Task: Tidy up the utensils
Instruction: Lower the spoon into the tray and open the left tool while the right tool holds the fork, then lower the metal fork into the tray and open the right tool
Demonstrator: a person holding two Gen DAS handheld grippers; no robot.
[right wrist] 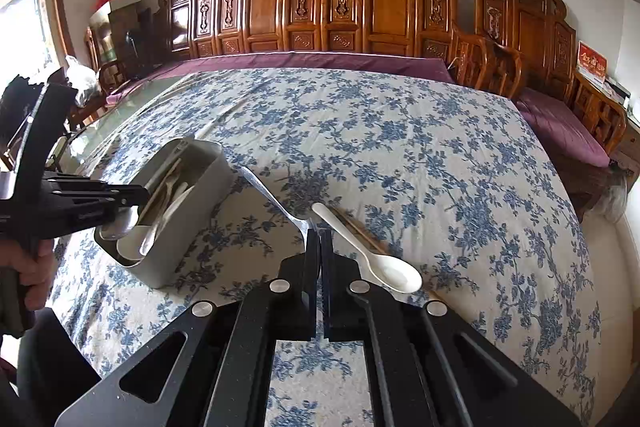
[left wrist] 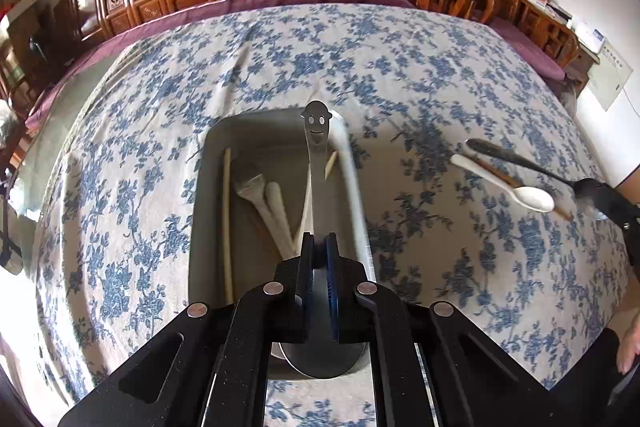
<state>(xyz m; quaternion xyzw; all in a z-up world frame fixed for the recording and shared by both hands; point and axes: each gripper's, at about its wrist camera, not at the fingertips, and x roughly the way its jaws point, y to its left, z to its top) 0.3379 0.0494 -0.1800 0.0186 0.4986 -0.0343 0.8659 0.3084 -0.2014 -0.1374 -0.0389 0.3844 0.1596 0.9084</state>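
Observation:
My left gripper is shut on a steel spoon with a smiling face cut into its handle end. It hangs over the grey utensil box, which holds several pale utensils. In the right wrist view the left gripper is over the near end of the box. My right gripper is shut on a thin metal utensil whose head is hidden between the fingers. The left wrist view shows the right gripper at the right. A white ceramic spoon lies across wooden chopsticks just right of it.
A blue-flowered cloth covers the table. A carved wooden bench with a purple cushion runs along the far side. A person's hand holds the left tool. The table's right edge drops off nearby.

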